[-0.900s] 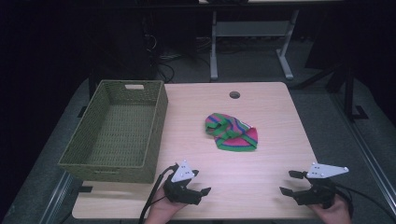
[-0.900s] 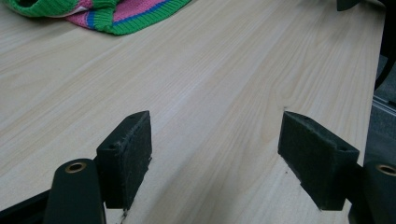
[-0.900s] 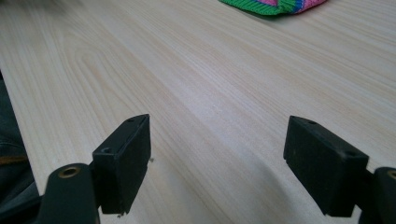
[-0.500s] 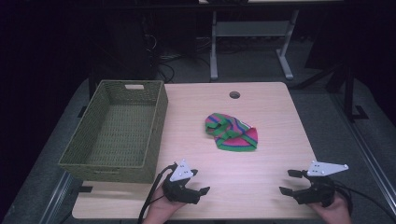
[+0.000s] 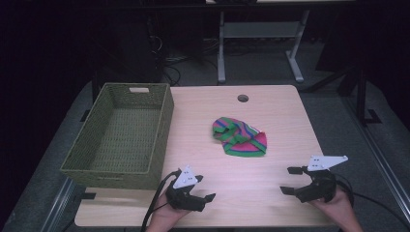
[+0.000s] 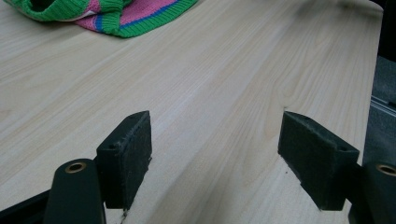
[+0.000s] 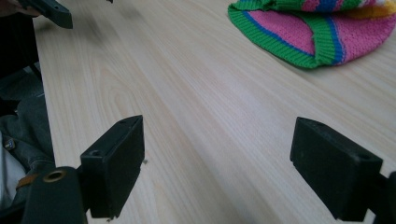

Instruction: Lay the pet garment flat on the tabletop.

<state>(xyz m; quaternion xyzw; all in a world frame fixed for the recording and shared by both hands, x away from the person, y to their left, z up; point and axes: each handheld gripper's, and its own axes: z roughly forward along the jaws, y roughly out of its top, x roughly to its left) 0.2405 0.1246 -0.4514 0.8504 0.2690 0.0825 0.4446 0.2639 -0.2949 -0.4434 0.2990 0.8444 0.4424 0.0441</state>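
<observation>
A light wooden table [image 5: 203,121] seen from above, with a person's two hands coming in from the near edge, each holding a black two-jaw gripper. Near the middle of the table lies a crumpled knitted cloth [image 5: 239,137], striped in green, pink and blue, flat on the wood and touching nothing else. On the left side of the table stands an olive-green woven basket [image 5: 89,157], rectangular, with a cut-out handle in its far wall; nothing is visible inside it. A small round hole [image 5: 242,98] sits in the tabletop near the far edge.

The left gripper [image 5: 203,191] is low over the near edge, just in front of the basket's near right corner, with a grey three-cornered plate on top and a cable trailing off the table. Its jaws stand wide apart with only bare wood between them; in the left gripper view the cloth [image 6: 100,14] lies well ahead, at the top left.

The right gripper [image 5: 289,180] is near the table's near right corner, pointing left across the table, well apart from the cloth. Its jaws are also spread wide and hold nothing; in the right gripper view the cloth [image 7: 317,32] lies ahead at the upper right
</observation>
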